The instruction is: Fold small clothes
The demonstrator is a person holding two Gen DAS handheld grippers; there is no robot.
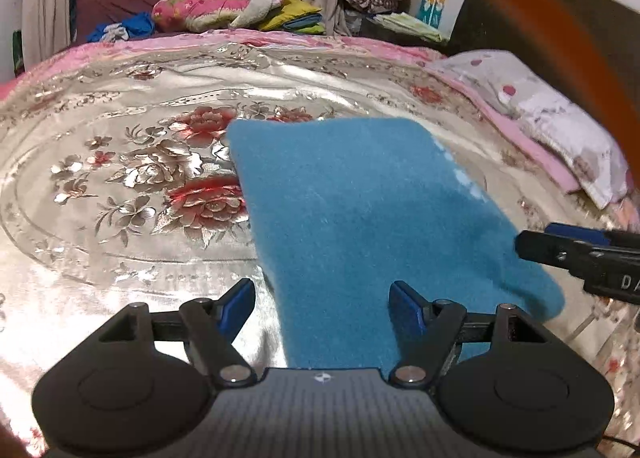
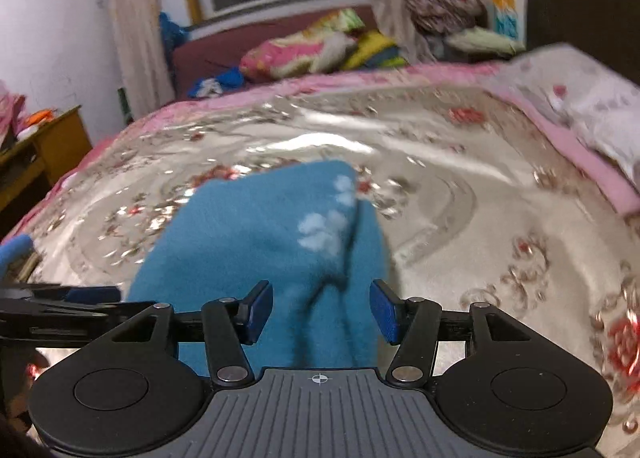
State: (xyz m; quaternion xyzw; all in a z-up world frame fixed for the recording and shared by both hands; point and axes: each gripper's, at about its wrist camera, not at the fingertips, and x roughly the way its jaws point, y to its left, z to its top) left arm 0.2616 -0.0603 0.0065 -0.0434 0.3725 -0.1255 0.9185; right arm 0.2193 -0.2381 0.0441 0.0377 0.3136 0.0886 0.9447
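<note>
Bed under shiny floral cover fills both views; blue fleece garment lies flat on cover, white paw prints near one edge; left tongs agape above garment's near edge, gripping nothing; right tongs parted over bunched fold, pads clear of cloth.
</note>
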